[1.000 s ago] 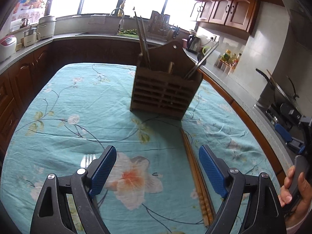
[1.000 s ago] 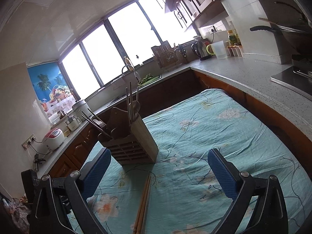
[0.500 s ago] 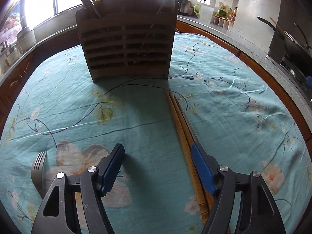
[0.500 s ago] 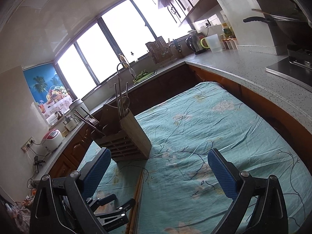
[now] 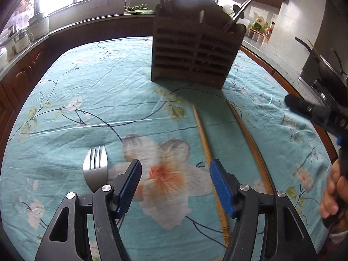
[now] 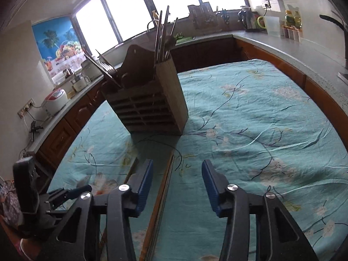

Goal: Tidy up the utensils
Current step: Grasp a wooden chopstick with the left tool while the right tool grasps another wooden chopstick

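Both grippers are spread wide with nothing in them: the left gripper (image 5: 175, 184) hangs over the floral tablecloth (image 5: 87, 91), the fork (image 5: 95, 169) lying at its 9 o'clock. The two chopsticks (image 5: 203, 137) lie apart at 1 o'clock, running toward the wooden utensil holder (image 5: 193, 52) at 12. The right gripper (image 6: 177, 183) straddles one chopstick (image 6: 162, 193).

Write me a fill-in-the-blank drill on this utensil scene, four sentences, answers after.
1. The metal utensil lying beside the left claw is a ____.
2. Two ____ lie apart on the tablecloth.
3. The wooden holder stands ____ on the cloth.
4. Both claws, left and right claw, are ____ and hold nothing.

Answers: fork; chopsticks; upright; open
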### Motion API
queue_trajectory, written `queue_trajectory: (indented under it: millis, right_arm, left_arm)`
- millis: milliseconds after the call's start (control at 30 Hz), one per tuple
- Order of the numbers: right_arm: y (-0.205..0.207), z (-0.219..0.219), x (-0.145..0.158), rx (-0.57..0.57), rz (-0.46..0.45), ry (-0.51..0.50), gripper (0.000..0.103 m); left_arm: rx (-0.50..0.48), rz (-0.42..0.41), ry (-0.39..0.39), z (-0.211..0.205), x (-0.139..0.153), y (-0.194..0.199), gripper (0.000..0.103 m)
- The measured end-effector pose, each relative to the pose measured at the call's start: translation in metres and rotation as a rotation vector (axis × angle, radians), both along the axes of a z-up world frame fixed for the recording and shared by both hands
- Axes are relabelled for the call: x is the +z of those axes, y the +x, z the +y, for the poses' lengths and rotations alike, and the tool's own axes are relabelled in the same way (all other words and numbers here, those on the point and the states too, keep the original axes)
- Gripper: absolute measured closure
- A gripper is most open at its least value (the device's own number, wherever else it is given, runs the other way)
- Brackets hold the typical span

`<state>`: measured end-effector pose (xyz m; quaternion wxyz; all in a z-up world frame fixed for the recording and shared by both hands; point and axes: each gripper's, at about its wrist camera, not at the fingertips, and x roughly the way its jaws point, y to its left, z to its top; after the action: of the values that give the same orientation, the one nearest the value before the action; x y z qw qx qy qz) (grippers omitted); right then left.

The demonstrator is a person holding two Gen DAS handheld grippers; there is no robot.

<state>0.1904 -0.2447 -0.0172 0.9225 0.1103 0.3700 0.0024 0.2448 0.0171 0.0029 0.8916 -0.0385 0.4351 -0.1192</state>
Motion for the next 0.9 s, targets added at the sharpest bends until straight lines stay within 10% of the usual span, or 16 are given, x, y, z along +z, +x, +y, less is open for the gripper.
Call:
queue_trajectory:
  millis: [300, 900]
  right_arm:
    - [0.036, 0.023, -0.045, 0.043, 0.173, -0.102, 0.079]
    - [0.062, 0.02, -0.046, 0.095, 0.177, -0.221, 0.084]
  left_arm:
    - [0.005, 0.004, -0.046, 0.005, -0.003, 0.016, 0.039]
    - [-0.05, 0.028, 0.044, -0.031, -0.022, 0.066, 0.042]
